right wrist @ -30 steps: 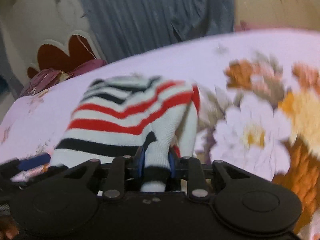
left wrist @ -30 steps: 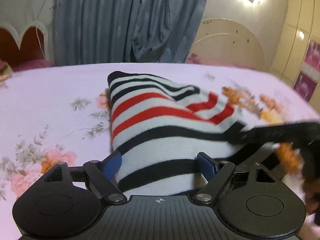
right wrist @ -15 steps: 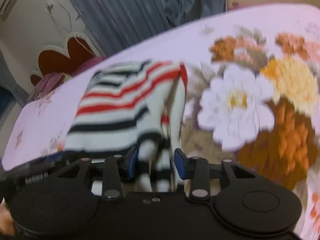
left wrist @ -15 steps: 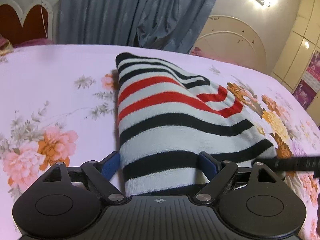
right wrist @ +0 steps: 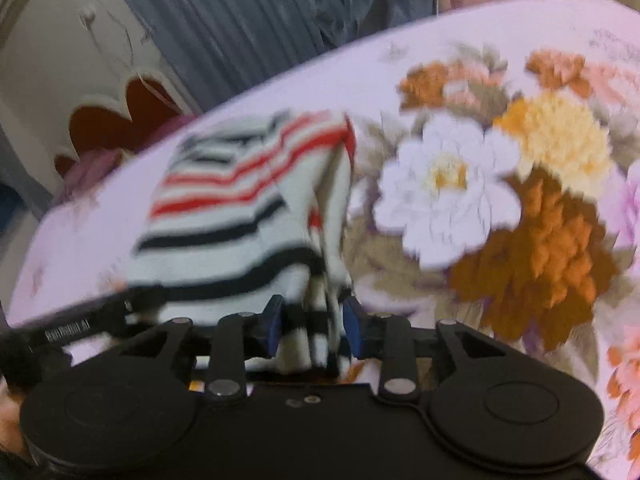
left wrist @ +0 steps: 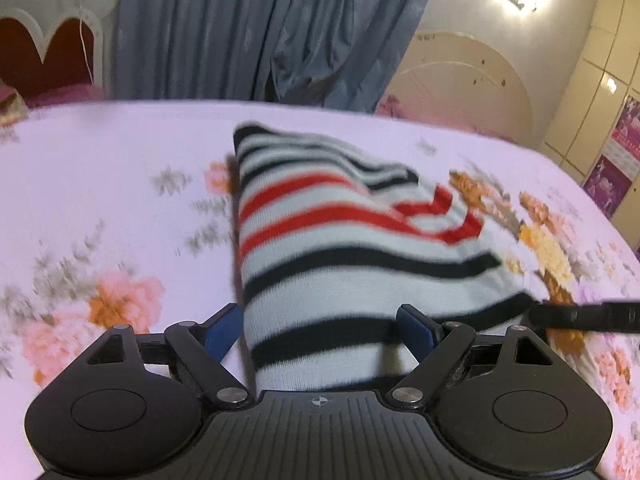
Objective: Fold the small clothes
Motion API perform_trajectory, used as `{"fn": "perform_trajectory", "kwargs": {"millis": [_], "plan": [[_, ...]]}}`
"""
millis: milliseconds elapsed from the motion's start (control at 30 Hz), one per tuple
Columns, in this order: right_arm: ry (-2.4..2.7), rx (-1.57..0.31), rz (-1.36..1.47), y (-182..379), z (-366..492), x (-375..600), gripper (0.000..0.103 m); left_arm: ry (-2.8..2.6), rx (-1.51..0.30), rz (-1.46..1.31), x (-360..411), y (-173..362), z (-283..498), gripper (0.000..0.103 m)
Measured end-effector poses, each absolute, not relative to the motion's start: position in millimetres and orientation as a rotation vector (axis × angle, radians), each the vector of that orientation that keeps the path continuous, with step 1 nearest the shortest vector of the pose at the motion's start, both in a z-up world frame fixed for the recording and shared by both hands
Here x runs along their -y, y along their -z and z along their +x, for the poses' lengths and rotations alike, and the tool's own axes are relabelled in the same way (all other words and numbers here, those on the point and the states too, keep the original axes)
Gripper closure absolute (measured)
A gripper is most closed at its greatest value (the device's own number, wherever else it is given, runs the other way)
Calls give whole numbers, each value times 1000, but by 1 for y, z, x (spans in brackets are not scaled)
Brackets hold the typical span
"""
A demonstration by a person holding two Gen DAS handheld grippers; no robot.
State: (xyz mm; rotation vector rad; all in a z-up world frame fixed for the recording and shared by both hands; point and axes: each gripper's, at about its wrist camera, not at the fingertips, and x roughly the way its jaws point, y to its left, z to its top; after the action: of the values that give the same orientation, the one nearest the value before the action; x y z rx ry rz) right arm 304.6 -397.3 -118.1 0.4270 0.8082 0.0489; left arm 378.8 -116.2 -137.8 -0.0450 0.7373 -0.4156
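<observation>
A small knit garment [left wrist: 340, 240] with white, black and red stripes lies folded on the floral bed sheet [left wrist: 100, 200]. My left gripper [left wrist: 320, 330] is open wide, its blue pads astride the garment's near end. The right gripper's black finger [left wrist: 580, 314] reaches in at the garment's right corner. In the right wrist view the garment [right wrist: 224, 208] is blurred. A bunched fold of its near corner sits between the blue pads of my right gripper [right wrist: 313, 326], whose jaws have parted and no longer pinch it. The left gripper's finger [right wrist: 80, 320] shows at the left.
The pink sheet with big printed flowers [right wrist: 480, 200] spreads right and ahead. Grey-blue curtains [left wrist: 260, 28] hang behind the bed, a scalloped headboard [left wrist: 48, 48] stands at far left, and cream wardrobe doors [left wrist: 592, 88] at right. A hand [right wrist: 6, 412] shows at the edge.
The right gripper's jaws opened from a tight pinch on the garment's corner fold, and it drew back to the right. The left gripper stayed wide over the garment's near end.
</observation>
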Motion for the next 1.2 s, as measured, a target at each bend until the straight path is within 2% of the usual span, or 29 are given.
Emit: {"fn": "perform_trajectory", "kwargs": {"millis": [133, 300, 433, 567, 633, 767, 833, 967, 1200], "plan": [[-43, -725, 282, 93, 325, 381, 71, 417, -681, -59, 119, 117, 384, 19], [-55, -732, 189, 94, 368, 354, 73, 381, -667, -55, 129, 113, 415, 19], [-39, -744, 98, 104, 393, 336, 74, 345, -701, -33, 137, 127, 437, 19], [14, -796, -27, 133, 401, 336, 79, 361, -777, -61, 135, 156, 447, 19], [9, -781, -30, 141, 396, 342, 79, 357, -799, -117, 130, 161, 449, 16], [-10, -794, -14, 131, 399, 345, 79, 351, -768, -86, 135, 149, 448, 16], [-28, -759, 49, 120, 399, 350, 76, 353, -736, -94, 136, 139, 450, 16], [-11, -687, -9, 110, 411, 342, 73, 344, -714, -117, 144, 128, 469, 16], [61, -719, 34, 128, 457, 357, 73, 283, -792, -89, 152, 157, 509, 16]]}}
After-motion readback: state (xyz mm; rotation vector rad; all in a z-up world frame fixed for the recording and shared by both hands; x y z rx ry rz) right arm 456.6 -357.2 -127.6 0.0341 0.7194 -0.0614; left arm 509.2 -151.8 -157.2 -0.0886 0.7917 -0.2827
